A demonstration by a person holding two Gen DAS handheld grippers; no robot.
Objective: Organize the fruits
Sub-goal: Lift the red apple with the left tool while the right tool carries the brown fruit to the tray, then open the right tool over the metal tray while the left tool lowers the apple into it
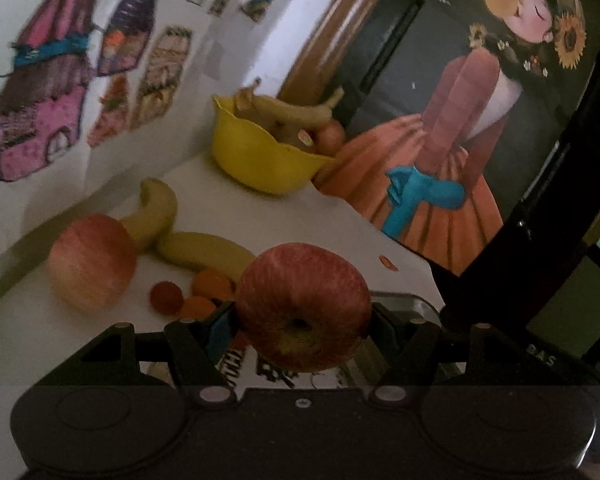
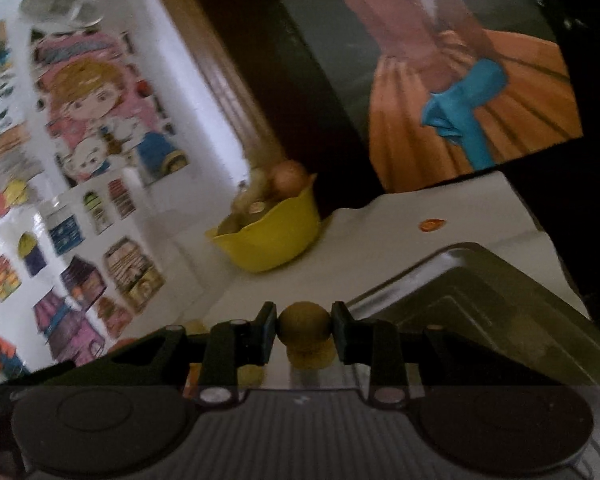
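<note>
Left tool [image 1: 303,318] clamps a red apple [image 1: 303,306], its blossom end facing the camera; right tool [image 2: 305,330] grips a small brown fruit [image 2: 305,324].

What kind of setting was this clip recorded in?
Most likely a home, perhaps a child's room or play corner: a white wall covered in colourful cartoon stickers, a big painting of a girl in an orange dress propped behind a white table, and a yellow bowl of fruit.

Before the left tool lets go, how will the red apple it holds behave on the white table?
The red apple looks round and smooth, so it may roll once released. It seems firm and rather heavy; the left tool grips only its sides. The white table looks flat, with no rim visible to stop it.
</note>
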